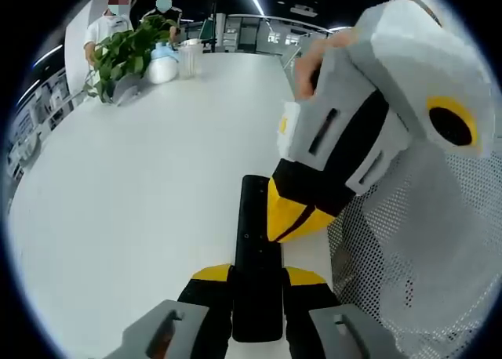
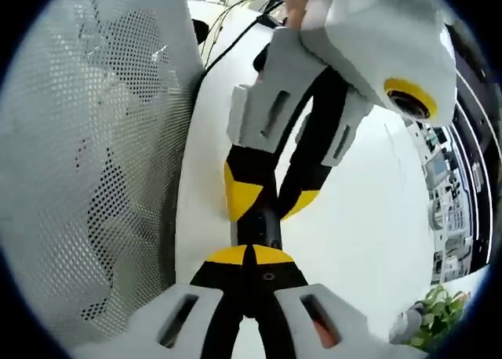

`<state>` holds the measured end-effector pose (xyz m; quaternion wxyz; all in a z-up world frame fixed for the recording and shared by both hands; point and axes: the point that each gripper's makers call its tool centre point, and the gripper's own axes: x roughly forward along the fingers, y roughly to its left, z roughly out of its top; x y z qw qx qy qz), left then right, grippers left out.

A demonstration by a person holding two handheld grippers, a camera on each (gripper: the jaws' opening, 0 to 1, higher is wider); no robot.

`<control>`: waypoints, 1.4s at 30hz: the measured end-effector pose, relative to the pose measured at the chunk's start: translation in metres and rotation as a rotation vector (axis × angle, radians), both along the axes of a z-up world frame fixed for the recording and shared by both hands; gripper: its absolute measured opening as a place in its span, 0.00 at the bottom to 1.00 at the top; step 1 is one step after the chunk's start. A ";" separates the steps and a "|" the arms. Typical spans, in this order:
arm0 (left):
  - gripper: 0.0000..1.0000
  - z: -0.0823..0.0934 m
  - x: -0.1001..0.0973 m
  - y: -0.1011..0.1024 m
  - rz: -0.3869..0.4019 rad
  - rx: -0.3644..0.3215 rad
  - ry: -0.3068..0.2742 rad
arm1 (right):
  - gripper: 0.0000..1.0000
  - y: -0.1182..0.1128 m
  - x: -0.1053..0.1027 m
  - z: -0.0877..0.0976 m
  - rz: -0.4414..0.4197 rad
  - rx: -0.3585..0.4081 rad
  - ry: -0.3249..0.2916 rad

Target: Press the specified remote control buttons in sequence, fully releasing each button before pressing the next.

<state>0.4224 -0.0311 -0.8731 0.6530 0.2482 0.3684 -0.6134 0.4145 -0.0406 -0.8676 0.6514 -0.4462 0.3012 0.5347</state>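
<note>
The left claw (image 1: 257, 284) pinches the black remote (image 1: 257, 253); the right claw (image 2: 249, 259), tips together, seemingly presses it. Left gripper view shows open white surface (image 1: 141, 186) beyond.

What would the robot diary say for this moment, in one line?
left gripper: shut on remote control | right gripper: shut, tips on remote | white table: remote lying flat

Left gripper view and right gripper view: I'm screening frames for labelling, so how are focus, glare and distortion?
Left gripper view: remote sharp, white table evenly lit, fisheye bending, plant soft. Right gripper view: table washed out, mesh sleeve slightly blurred.
</note>
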 end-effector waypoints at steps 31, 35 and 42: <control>0.24 0.000 0.000 0.001 -0.004 -0.019 0.000 | 0.00 0.001 0.014 0.000 -0.125 -0.013 0.182; 0.24 0.000 0.000 0.001 -0.005 -0.017 -0.002 | 0.00 0.001 0.016 0.000 -0.168 -0.018 0.243; 0.24 0.000 0.001 0.001 -0.006 -0.016 -0.003 | 0.00 0.000 0.015 -0.001 -0.181 -0.021 0.270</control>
